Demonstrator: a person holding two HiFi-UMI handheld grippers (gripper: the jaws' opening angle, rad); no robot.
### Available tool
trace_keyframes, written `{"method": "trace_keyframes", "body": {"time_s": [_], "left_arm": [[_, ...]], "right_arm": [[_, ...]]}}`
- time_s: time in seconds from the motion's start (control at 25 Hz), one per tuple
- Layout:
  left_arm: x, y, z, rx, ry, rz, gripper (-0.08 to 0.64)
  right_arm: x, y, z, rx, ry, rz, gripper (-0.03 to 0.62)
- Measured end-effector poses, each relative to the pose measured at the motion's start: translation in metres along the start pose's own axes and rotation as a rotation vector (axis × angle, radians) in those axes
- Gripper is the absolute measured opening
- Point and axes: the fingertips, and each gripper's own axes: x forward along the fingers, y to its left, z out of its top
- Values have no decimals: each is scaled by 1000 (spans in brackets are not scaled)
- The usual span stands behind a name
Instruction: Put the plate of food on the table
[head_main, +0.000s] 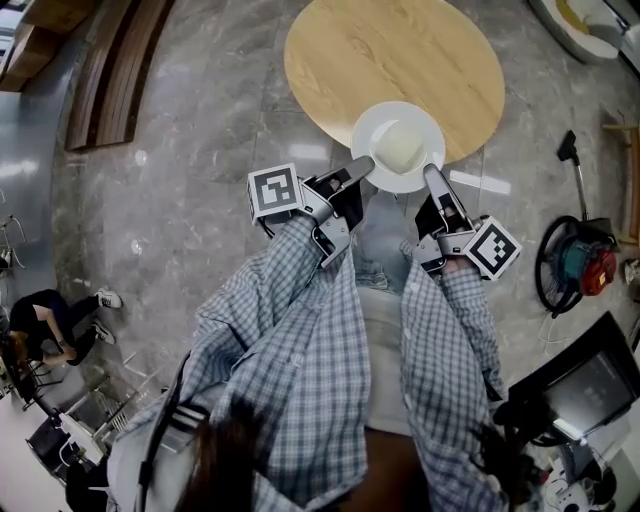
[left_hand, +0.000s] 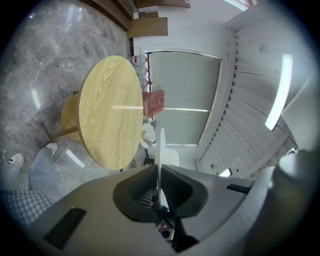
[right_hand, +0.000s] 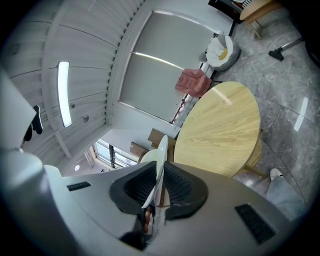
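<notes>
Table (head_main: 400, 50) beneath plate (head_main: 366, 135), jaws either side.

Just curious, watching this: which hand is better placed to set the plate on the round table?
Neither alone. The left gripper and right gripper each clamp an opposite rim of the plate, held over the near edge of the table, so both should probably lower it together.

Top of the round wooden table (head_main: 400, 50) is wide open, only the white plate (head_main: 398, 147) over its near rim. Left of the table, open stone floor (head_main: 190, 190). Right of it, a vacuum cleaner (head_main: 590, 264) and, it seems, its wand (head_main: 577, 180) crowd in.
</notes>
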Motion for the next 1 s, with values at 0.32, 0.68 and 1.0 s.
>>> {"method": "trace_keyframes", "body": {"time_s": [0.32, 0.68, 1.0], "left_arm": [[36, -2, 19, -19, -10, 12, 20], [100, 18, 64, -39, -51, 28, 20], [109, 13, 79, -29, -91, 47, 20]], "right_arm": [[20, -11, 37, -4, 36, -10, 48], [70, -52, 93, -6, 84, -14, 48], [86, -42, 110, -22, 126, 1, 48]]}}
